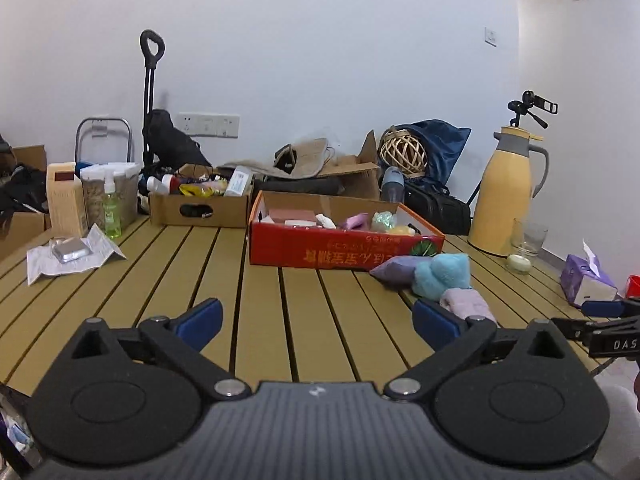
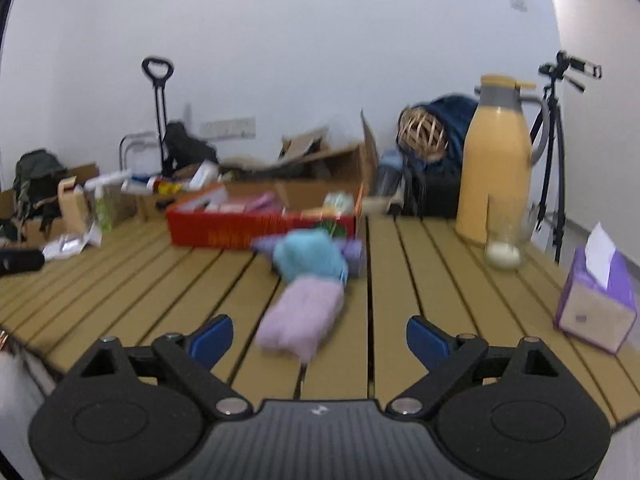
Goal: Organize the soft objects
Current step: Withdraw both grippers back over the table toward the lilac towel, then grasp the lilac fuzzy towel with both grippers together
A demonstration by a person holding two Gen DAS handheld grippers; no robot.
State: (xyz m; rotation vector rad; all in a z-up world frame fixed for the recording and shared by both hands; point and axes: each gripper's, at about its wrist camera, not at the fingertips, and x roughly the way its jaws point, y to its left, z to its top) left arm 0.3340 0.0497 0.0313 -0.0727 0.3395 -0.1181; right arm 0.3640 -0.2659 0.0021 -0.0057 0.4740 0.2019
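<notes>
With both the left gripper (image 1: 316,320) and right gripper (image 2: 320,338) empty, jaws apart, three soft bundles (image 2: 308,280) lie mid-frame on the desk (image 1: 160,280), seemingly unsorted before the red box (image 1: 344,242).

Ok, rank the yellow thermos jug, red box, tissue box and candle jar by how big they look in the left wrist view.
1. red box, widest
2. yellow thermos jug
3. tissue box, nearer the lens, so flattered
4. candle jar, smallest
</notes>
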